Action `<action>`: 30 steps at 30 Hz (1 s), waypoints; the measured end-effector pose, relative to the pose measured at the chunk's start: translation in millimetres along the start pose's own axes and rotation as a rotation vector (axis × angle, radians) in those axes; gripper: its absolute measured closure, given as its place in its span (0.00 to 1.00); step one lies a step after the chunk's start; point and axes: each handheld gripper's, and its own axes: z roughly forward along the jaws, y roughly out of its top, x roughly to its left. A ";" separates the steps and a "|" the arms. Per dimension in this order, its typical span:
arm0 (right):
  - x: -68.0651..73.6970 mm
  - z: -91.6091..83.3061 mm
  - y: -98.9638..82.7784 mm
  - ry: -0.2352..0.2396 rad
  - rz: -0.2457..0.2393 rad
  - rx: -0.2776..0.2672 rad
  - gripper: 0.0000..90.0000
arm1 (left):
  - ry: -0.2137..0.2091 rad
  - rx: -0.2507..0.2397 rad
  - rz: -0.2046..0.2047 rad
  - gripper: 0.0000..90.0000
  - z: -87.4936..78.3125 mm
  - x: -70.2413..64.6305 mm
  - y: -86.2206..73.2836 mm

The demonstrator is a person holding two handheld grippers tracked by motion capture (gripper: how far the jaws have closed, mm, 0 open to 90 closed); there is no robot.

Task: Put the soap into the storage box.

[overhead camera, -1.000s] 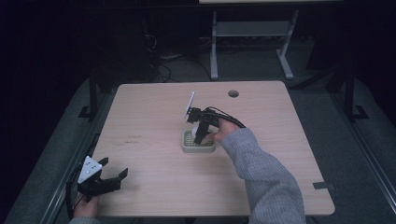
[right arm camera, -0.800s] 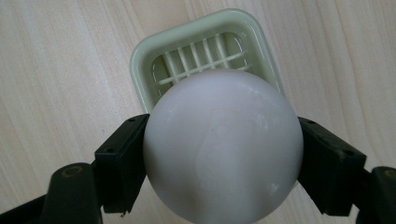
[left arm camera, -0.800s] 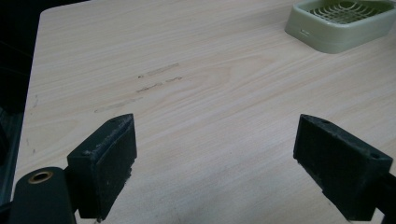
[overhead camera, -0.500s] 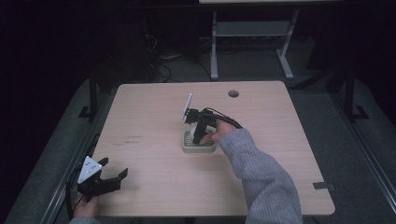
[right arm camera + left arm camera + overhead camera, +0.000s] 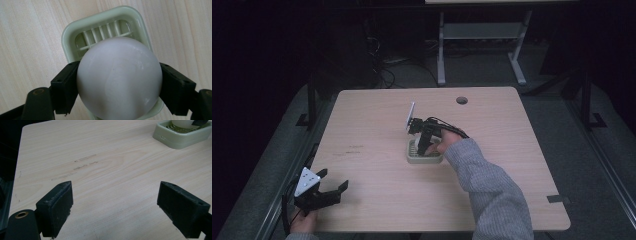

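Item: white ball (image 5: 119, 77), pinched at its widest girth by your right gripper (image 5: 119, 82) directly over the pale green slatted tray (image 5: 75, 32) mid-table so it can seat there; your left gripper (image 5: 332, 191) idles near the table's front-left corner, jaws spread, clear of the work.

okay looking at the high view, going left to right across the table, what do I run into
Left gripper at the near left edge → pale green slotted dish → right gripper reaching down into the dish → grommet hole near the far edge.
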 end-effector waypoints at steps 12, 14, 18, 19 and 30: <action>-0.7 5.8 0.4 -0.007 -0.004 0.023 0.26 | 0.000 0.002 -0.001 0.14 -0.3 0.5 0.0; -0.4 6.9 0.8 -0.007 -0.005 0.025 0.26 | 0.000 0.001 -0.003 0.14 -0.5 0.6 -0.1; -0.8 8.3 0.6 -0.008 -0.006 0.028 0.26 | 0.001 0.000 -0.006 0.14 -0.9 0.8 -0.1; -0.8 8.4 0.6 -0.009 -0.006 0.028 0.26 | 0.001 0.000 -0.006 0.14 -0.9 0.8 -0.1; -1.8 9.3 0.9 0.003 0.000 0.032 0.26 | 0.001 -0.001 -0.004 0.14 -0.8 0.6 0.2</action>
